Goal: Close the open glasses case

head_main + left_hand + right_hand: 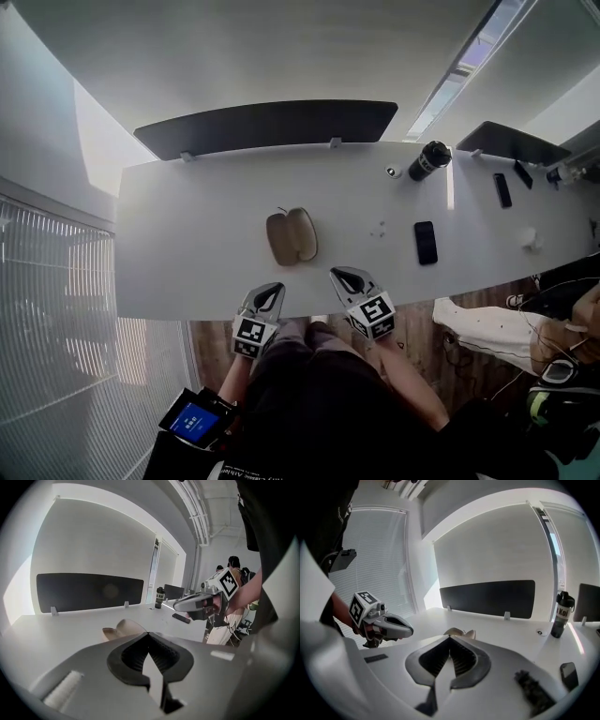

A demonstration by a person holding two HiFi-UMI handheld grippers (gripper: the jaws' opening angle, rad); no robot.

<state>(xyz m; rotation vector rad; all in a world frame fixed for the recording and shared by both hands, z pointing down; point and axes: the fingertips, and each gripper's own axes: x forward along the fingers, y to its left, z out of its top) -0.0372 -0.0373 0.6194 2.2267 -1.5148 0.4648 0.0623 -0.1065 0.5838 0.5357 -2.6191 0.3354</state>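
Left hand-held gripper (273,292): jaws pressed together, empty, at worktop (187,246) near edge. Glasses case (292,235): open, mid-worktop, untouched, apart from both. Right hand-held gripper (343,276): jaws together, empty. Closing not yet started.

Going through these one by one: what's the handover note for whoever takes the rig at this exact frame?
Left tongs: shut, empty, near the table's front edge, short of the case.
Right tongs: shut, empty, alongside, also clear of it.
Glasses case: lies open on the table, ahead of both tongs.
Done: nothing yet; neither gripper touches the case.
Left: reach the case and fold one half over the other until it is closed.
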